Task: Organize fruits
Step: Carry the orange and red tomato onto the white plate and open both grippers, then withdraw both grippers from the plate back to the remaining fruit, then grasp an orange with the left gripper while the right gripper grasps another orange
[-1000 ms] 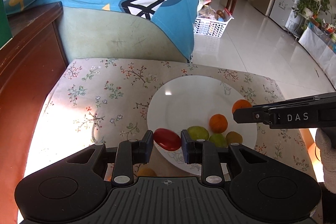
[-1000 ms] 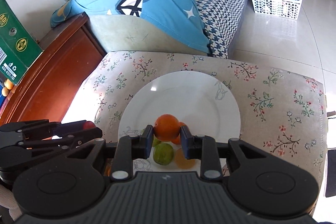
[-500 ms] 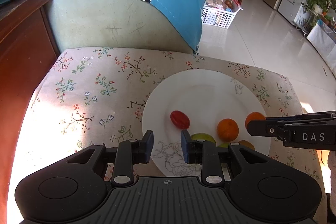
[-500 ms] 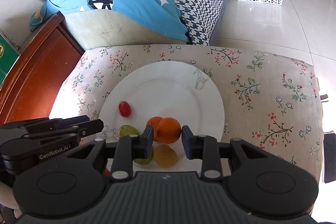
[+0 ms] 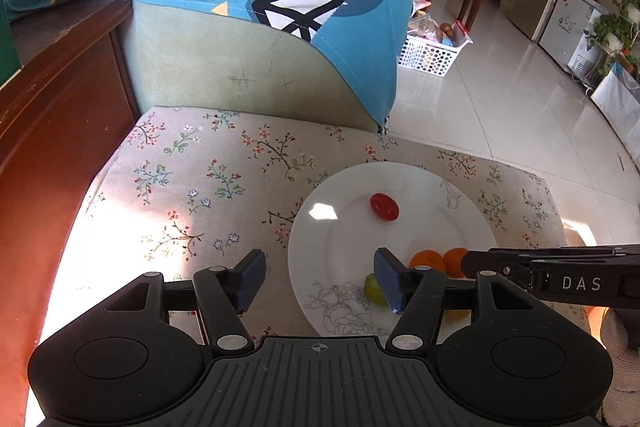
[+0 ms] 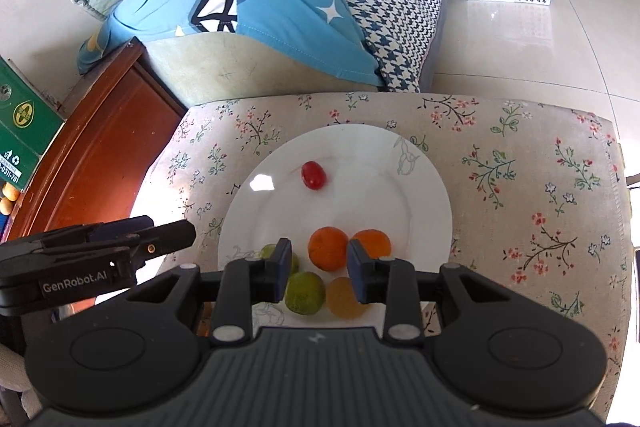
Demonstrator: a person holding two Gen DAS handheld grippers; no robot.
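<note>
Red tomato (image 5: 384, 206) dropped onto plate (image 5: 332, 255), left jaws opening empty; right jaws, marked "DAS", apart w/ orange (image 6: 328, 248) between.

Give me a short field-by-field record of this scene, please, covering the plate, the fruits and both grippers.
Surface: floral cushion
Plate: white plate, on the cushion
Far part of plate: red tomato, alone
Near part of plate: orange fruit, second orange fruit, green fruit, second green fruit, yellow fruit, clustered
Left gripper: jaws opening, nothing between them
Right gripper: open, orange fruit between its fingers, not pressed
</note>
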